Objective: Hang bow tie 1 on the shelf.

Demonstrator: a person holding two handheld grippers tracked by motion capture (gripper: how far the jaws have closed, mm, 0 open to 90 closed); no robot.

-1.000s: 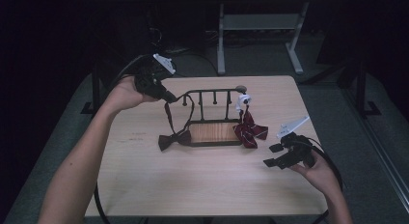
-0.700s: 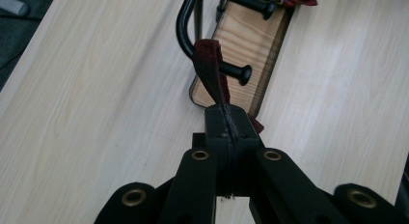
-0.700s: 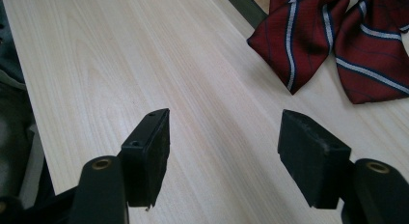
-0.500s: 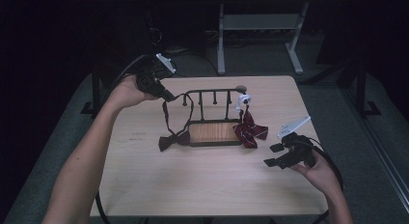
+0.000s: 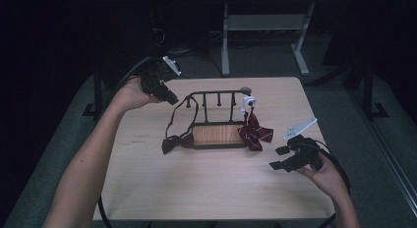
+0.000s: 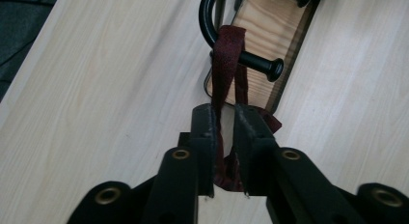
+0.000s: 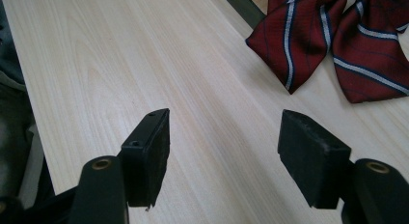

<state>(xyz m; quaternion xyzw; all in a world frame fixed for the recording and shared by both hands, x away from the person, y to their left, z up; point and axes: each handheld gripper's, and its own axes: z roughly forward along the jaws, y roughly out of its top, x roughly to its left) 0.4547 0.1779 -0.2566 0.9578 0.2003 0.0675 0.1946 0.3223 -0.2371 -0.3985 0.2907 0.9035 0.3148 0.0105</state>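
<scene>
Your left tool (image 6: 223,119) stands at the far-left end of the rack (image 5: 216,94) with the dark red strap (image 6: 226,60) of the plain bow tie (image 5: 177,142) running between its jaws; the jaws have just been opening, and the left gripper view shows a narrow gap on either side of the strap, so the pads no longer press on it. The strap is looped over the end peg (image 6: 259,66), and the bow itself lies on the bench (image 5: 211,188) just beside the rack's wooden base (image 5: 219,135). Your right tool (image 7: 224,137) rests low over the bench near the front right, jaws wide apart and holding nothing, with the striped bow tie (image 7: 333,45) close ahead of it. Risks, in my judgement: the strap sits near the knobbed tip of the peg, so drawing the left tool back while the cloth still lies against a pad could drag the loop off. A sideways pull might also tip or shift the light rack. Open wider and retreat straight along the jaws.
</scene>
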